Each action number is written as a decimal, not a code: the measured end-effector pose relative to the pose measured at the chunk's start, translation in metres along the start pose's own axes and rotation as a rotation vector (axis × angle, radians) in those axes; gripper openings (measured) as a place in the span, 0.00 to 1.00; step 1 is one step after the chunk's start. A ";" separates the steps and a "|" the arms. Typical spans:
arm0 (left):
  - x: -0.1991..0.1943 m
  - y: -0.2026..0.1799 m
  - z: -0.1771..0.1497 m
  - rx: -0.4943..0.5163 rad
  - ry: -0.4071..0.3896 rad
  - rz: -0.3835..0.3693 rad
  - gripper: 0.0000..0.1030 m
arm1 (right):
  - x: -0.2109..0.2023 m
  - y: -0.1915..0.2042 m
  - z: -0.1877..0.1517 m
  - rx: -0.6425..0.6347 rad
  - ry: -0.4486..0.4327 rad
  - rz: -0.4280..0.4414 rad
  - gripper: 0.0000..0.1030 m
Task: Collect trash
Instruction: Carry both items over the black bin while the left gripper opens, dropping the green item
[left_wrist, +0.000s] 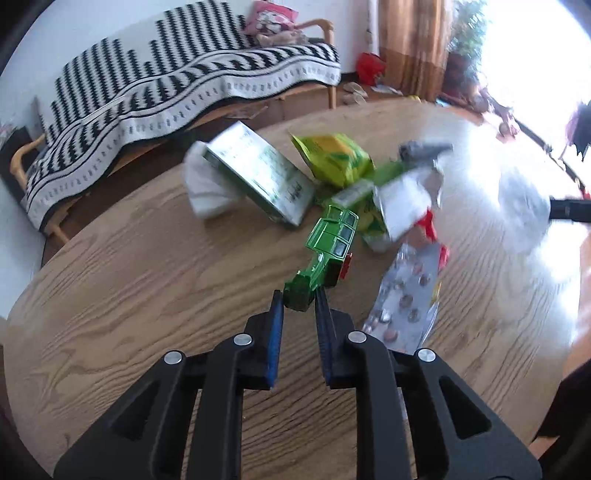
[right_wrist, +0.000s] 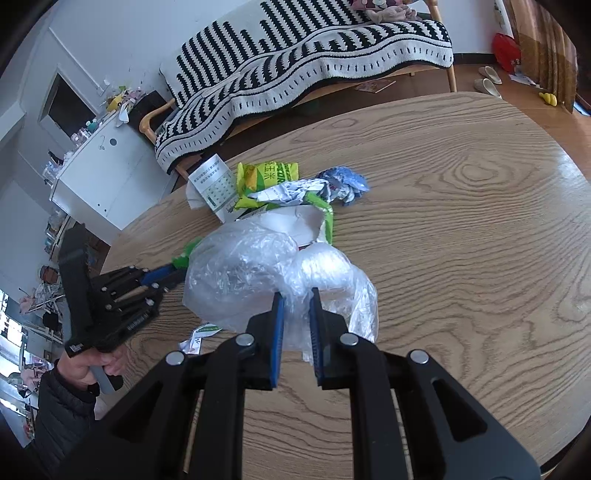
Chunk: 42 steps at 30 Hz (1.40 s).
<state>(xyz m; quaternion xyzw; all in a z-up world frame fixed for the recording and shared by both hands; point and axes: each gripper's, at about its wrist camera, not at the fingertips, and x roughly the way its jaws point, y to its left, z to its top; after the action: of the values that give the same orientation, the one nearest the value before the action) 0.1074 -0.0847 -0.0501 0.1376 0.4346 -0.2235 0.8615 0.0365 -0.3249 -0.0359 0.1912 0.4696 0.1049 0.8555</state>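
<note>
A round wooden table (right_wrist: 461, 229) is seen in the foreground. Behind it, a wooden-framed sofa (right_wrist: 441, 22) is draped with a black-and-white patterned blanket (right_wrist: 295, 66). A white cabinet (right_wrist: 107, 173) is placed against the wall, a pair of slippers (right_wrist: 487, 83) on the floor, and brown curtains (left_wrist: 413, 44) by the window.

black gripper frames | blue fingers (left_wrist: 275, 332) | silver screws | dark puffy sleeve (right_wrist: 62, 410)

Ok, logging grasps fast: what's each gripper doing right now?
Left gripper: shut on the green toy car.
Right gripper: shut on the clear plastic bag.
</note>
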 end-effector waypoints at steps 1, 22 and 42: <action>-0.005 0.002 0.002 -0.016 -0.008 0.003 0.16 | -0.004 -0.003 -0.001 0.005 -0.006 -0.003 0.13; -0.055 -0.190 0.067 0.023 -0.159 -0.214 0.16 | -0.145 -0.144 -0.065 0.206 -0.162 -0.233 0.13; 0.037 -0.512 0.027 0.333 0.065 -0.536 0.16 | -0.283 -0.341 -0.222 0.617 -0.213 -0.546 0.13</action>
<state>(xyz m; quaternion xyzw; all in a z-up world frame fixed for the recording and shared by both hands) -0.1131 -0.5475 -0.0863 0.1642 0.4402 -0.5062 0.7232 -0.3028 -0.6841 -0.0728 0.3166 0.4214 -0.2914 0.7983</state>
